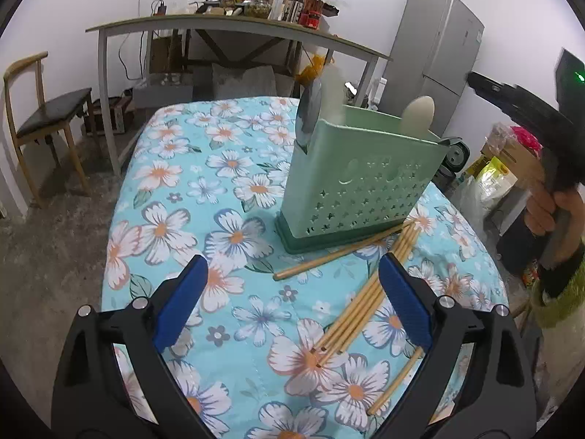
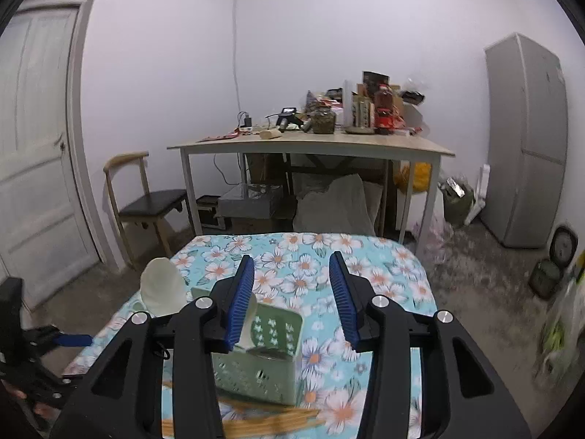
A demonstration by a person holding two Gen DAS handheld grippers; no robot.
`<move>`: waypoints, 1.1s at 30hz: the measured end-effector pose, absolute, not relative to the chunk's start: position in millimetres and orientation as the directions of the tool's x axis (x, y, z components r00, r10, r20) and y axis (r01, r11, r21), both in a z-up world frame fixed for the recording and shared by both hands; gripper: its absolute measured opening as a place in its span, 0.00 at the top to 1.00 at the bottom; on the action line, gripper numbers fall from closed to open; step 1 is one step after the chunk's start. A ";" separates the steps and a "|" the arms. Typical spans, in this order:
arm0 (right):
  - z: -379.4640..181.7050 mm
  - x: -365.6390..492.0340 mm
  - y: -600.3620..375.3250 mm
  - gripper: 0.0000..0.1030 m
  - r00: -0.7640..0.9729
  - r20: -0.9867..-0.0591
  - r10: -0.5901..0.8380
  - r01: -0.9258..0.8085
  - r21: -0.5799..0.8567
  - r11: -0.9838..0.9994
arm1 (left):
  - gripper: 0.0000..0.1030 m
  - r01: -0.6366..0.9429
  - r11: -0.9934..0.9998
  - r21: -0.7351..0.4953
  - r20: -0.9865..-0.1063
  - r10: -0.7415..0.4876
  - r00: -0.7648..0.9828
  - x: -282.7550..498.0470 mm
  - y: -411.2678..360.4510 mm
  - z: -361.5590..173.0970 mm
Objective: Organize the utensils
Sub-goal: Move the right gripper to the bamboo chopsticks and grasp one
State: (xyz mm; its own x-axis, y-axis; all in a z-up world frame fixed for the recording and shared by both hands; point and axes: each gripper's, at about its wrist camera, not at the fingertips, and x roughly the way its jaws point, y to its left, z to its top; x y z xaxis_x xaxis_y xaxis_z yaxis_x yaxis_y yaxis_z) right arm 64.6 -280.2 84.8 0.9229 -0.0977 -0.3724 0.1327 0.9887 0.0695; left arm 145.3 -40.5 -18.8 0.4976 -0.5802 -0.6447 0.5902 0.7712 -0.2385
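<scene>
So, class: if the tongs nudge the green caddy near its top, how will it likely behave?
The caddy would probably tip rather than slide: it stands tall on a narrow base, on soft cloth. Its perforated plastic walls suggest it is light. The spoons rising above the rim may add top weight.

Green perforated utensil caddy (image 1: 351, 186) upright, holding spoons (image 1: 418, 113); wooden chopsticks (image 1: 365, 292) scattered flat beside it.
</scene>
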 end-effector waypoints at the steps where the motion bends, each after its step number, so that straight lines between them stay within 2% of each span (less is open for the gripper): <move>1: 84.7 56.0 -283.6 0.56 0.920 -0.381 -0.089 0.136 0.099 0.986 | 0.11 0.591 0.769 -0.245 -0.646 -0.584 0.492 145.0 -40.4 -19.2; 8: 57.8 11.0 -299.2 0.55 0.871 -0.492 -0.007 0.164 0.276 0.947 | 0.08 0.618 0.723 -0.309 -0.654 -0.633 0.414 140.7 -42.0 -23.1; 13: 4.5 -15.4 -312.0 0.55 0.783 -0.612 0.111 0.242 0.464 0.852 | 0.08 0.596 0.687 -0.416 -0.637 -0.688 0.348 142.6 -36.3 -28.1; 20: -71.2 -36.9 -312.4 0.55 0.688 -0.669 0.282 0.363 0.653 0.665 | 0.08 0.619 0.694 -0.367 -0.623 -0.678 0.390 133.1 -31.4 -24.7; 28: -126.8 -25.7 -308.7 0.69 0.634 -0.703 0.323 0.488 0.688 0.538 | 0.08 0.642 0.704 -0.304 -0.625 -0.656 0.424 123.9 -27.4 -22.5; 33: -132.6 -15.9 -308.8 0.85 0.658 -0.702 0.274 0.512 0.683 0.521 | 0.08 0.663 0.702 -0.259 -0.622 -0.647 0.442 115.7 -29.1 -21.5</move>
